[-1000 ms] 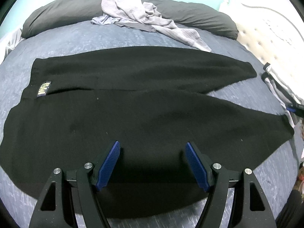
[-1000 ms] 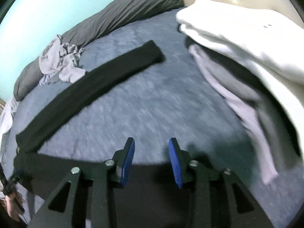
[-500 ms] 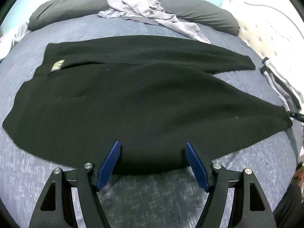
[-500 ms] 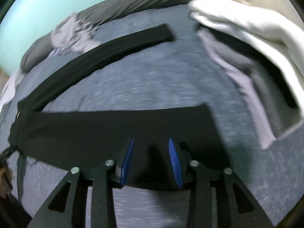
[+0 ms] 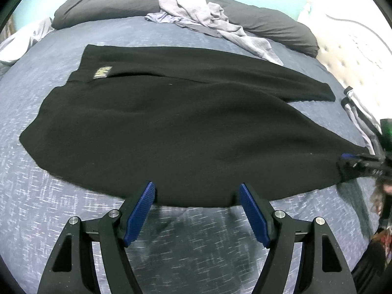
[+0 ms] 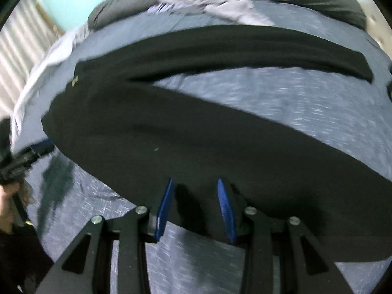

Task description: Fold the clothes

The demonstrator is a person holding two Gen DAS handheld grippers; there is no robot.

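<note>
Ahead of the left gripper (image 5: 197, 204), a pair of black trousers (image 5: 171, 127) lies flat on the blue-grey bedspread (image 5: 36, 208), waistband with its small yellow label (image 5: 103, 71) to the far left and both legs running off to the right. The left gripper's jaws stand wide apart with nothing between them, their blue pads (image 5: 139, 213) just at the near edge of the cloth. Beyond the trousers a crumpled grey garment (image 5: 208, 22) sprawls over a long dark bolster pillow (image 5: 107, 5), well apart from the black cloth. To the far right lie more folded grey and white clothes (image 5: 360, 115), near the cuff of the nearer leg.

The right gripper (image 6: 196, 205) holds its jaws narrower, partly open and gripping nothing, poised over the lower part of the nearer trouser leg (image 6: 220, 152). Its view is blurred. It shows the bare strip of bedspread (image 6: 269, 93) between the two legs, which the left view shows only as a small wedge at the right. At its left edge the left gripper (image 6: 36, 148) and part of a hand (image 6: 12, 191) appear. The left view alone catches the right gripper (image 5: 352, 161) from the side, at the cuff, and a pale tufted headboard (image 5: 355, 49) beyond.
</note>
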